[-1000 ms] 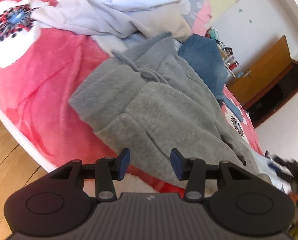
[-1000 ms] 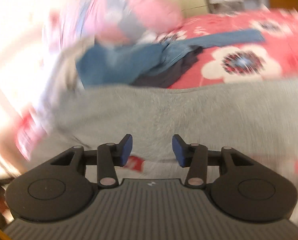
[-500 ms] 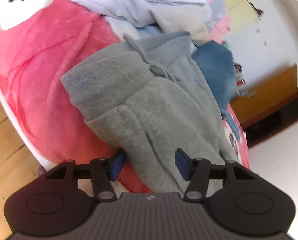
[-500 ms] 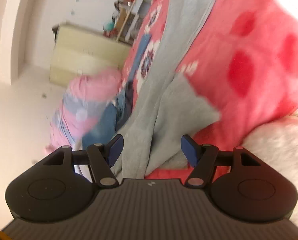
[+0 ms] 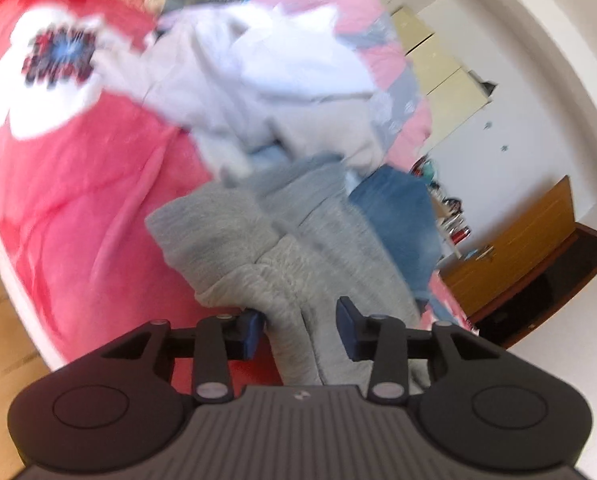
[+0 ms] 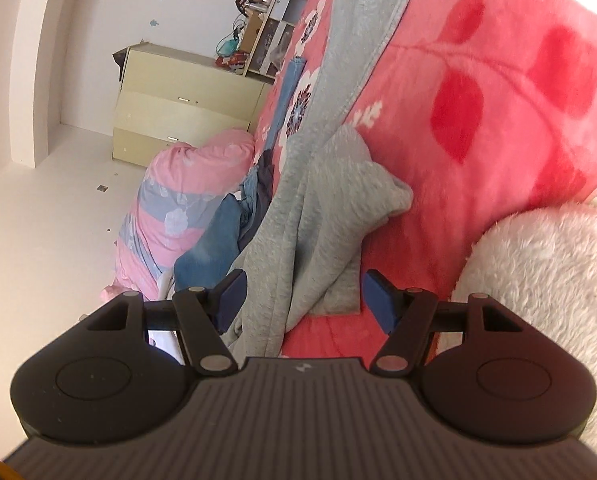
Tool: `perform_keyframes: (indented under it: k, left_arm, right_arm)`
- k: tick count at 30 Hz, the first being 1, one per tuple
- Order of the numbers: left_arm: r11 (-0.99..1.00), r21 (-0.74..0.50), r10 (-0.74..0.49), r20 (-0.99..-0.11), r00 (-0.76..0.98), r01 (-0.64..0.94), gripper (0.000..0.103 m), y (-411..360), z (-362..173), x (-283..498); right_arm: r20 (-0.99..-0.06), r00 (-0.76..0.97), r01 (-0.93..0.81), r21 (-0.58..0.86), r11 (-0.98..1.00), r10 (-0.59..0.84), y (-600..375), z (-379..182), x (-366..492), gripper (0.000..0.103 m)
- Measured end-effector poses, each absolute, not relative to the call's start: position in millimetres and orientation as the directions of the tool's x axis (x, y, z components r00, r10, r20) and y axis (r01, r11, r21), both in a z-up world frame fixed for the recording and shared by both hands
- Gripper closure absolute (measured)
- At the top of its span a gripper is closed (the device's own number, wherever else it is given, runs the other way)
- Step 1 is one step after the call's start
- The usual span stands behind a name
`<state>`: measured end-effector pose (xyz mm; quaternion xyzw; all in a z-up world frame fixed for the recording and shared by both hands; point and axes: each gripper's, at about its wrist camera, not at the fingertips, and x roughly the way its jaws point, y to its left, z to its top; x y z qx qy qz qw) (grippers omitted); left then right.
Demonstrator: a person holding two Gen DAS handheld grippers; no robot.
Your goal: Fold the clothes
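While stretched lengthwise along the red floral blanket [image 6: 498, 100], grey sweatpants [image 5: 298, 248]: waistband end bunched at lower centre of the left wrist view, directly ahead of the left gripper [image 5: 300, 328]; legs trailing off toward the right of that frame. Long axis in the right wrist view: from lower centre up to the top edge, cuff end folded back at centre, between the pads of the right gripper [image 6: 302, 292].

Left gripper: jaws closing, grey fabric between them, left pad touching cloth, right pad just apart; not yet pinched. Right gripper: jaws spread wide, cloth between them, no pad pressing.

Nearer hand, as judged: left for the waistband, right for the leg cuffs; one hand at each end of the long axis, suited to a lengthwise fold.

Neighbours: pale laundry pile [image 5: 266, 80] at upper centre, blue jeans [image 5: 398, 216] just beside the waistband.
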<state>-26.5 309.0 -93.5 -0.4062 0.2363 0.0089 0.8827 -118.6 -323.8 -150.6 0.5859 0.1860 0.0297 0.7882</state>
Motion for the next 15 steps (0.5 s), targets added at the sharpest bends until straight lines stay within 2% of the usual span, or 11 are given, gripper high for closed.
perform_keyframes:
  k: [3,5,7,10,15]
  left_arm:
    - [0.681,-0.687,-0.193,-0.502,0.843,-0.253,0.067,309.4,-107.9,-16.1]
    - [0.750,-0.612,-0.154,-0.531,0.833,-0.251,0.081,298.9,-102.7,-12.4]
    - [0.789,-0.570,-0.127,-0.516,0.847,-0.229,0.094,291.7,-89.5,-12.8]
    - [0.783,-0.586,-0.103,-0.451,0.887,-0.207,0.096,295.3,-55.1,-21.4]
    - [0.761,-0.591,-0.076,-0.491,0.868,-0.267,0.096,323.4,-31.5,-18.5]
  right_arm:
    - [-0.258,0.930,0.175,0.938,0.300,0.263,-323.8,-151.7,-120.4,0.039]
    - [-0.258,0.930,0.177,0.938,0.299,0.261,-324.6,-151.8,-122.5,0.039]
    - [-0.265,0.930,0.181,0.934,0.309,0.256,-324.9,-149.2,-124.8,0.039]
    - [-0.277,0.930,0.188,0.924,0.333,0.242,-323.8,-142.7,-126.4,0.039]
    - [-0.301,0.930,0.195,0.892,0.408,0.212,-320.5,-126.7,-129.9,0.039]
